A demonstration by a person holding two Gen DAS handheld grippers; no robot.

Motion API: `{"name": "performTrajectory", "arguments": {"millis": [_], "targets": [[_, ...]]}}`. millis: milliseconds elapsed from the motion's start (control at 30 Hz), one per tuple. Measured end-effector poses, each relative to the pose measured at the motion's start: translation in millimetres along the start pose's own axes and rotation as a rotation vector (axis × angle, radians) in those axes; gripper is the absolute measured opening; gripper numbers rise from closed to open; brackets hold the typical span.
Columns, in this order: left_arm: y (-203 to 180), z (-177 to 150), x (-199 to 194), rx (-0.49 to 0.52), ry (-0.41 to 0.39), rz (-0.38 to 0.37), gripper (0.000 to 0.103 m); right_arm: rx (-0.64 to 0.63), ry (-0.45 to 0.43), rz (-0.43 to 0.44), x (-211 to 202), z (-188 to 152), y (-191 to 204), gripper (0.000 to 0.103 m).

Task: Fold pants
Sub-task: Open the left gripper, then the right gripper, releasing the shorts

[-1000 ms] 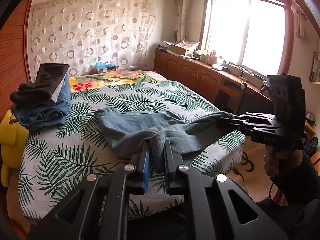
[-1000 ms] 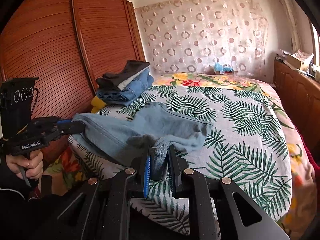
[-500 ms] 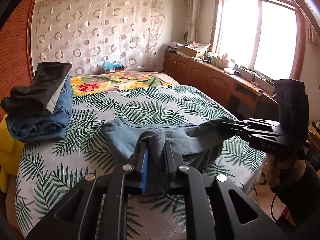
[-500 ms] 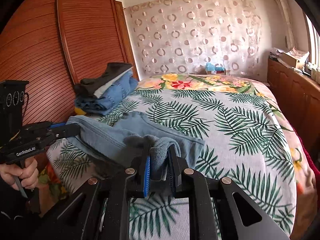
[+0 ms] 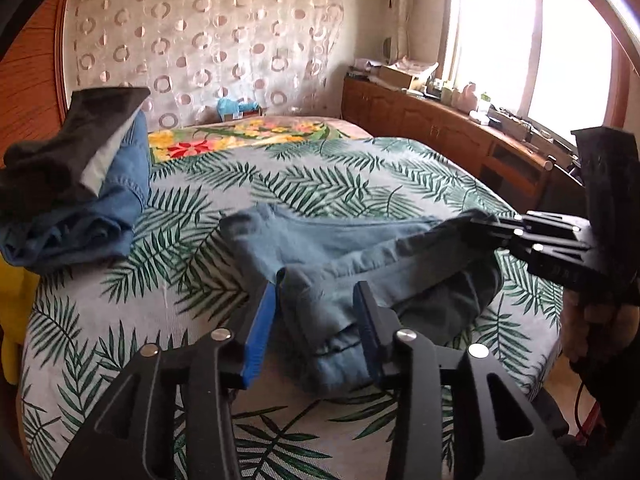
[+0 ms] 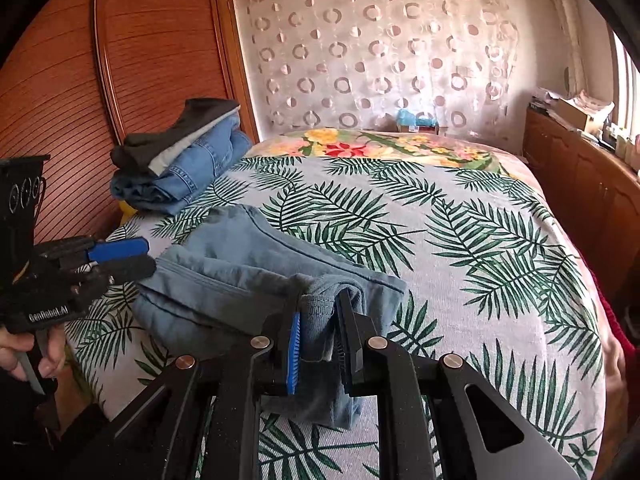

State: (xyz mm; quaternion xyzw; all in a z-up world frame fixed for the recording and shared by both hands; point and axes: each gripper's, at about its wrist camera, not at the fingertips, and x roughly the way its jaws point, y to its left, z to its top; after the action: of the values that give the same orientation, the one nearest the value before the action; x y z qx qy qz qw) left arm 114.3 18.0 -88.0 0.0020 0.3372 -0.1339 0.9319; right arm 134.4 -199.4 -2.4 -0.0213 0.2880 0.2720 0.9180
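Bedroom, bed [image 5: 352,184] with a palm-leaf cover taking up most of both views. Light-blue pants [image 5: 344,248] are lying bunched and partly doubled over near the bed's near edge.

Left wrist view: left gripper [image 5: 316,312] is opening, blue pads standing apart with a fold of the pants lying between them; cloth looks to be brushing the left pad, hard to say if it's loose. Right gripper [image 5: 486,226] is showing side-on at the right, jaws nearly together on the far end of the pants, a hand [image 5: 596,328] wrapping its grip below. Only this view is showing the bright window [image 5: 532,40] and the wooden cabinet [image 5: 440,128] run beneath it with clutter on top.

Right wrist view: right gripper [image 6: 318,332] is pinching a grey-blue hem of the pants, narrow gap, cloth hanging out below the pads. Left gripper [image 6: 132,258] is appearing at the left edge, one blue pad and one black finger parted, tips just beside the pants' edge; I can't tell from here if they're touching. Only this view is showing the slatted wooden wardrobe [image 6: 120,80].

Both views are picking up the stack of folded clothes [image 6: 180,160], denim under dark grey, at the bed's left side, well apart from the pants, and the circle-patterned curtain [image 6: 380,48] behind the bed.
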Motion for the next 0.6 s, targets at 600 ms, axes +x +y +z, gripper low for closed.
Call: {"name": "performTrajectory", "arguments": {"millis": [600], "targets": [[-5.1, -20.1, 17.9, 0.032, 0.076, 0.003, 0.042, 0.029, 0.033, 0.019, 2.2, 1.1, -11.8, 0.015]]}}
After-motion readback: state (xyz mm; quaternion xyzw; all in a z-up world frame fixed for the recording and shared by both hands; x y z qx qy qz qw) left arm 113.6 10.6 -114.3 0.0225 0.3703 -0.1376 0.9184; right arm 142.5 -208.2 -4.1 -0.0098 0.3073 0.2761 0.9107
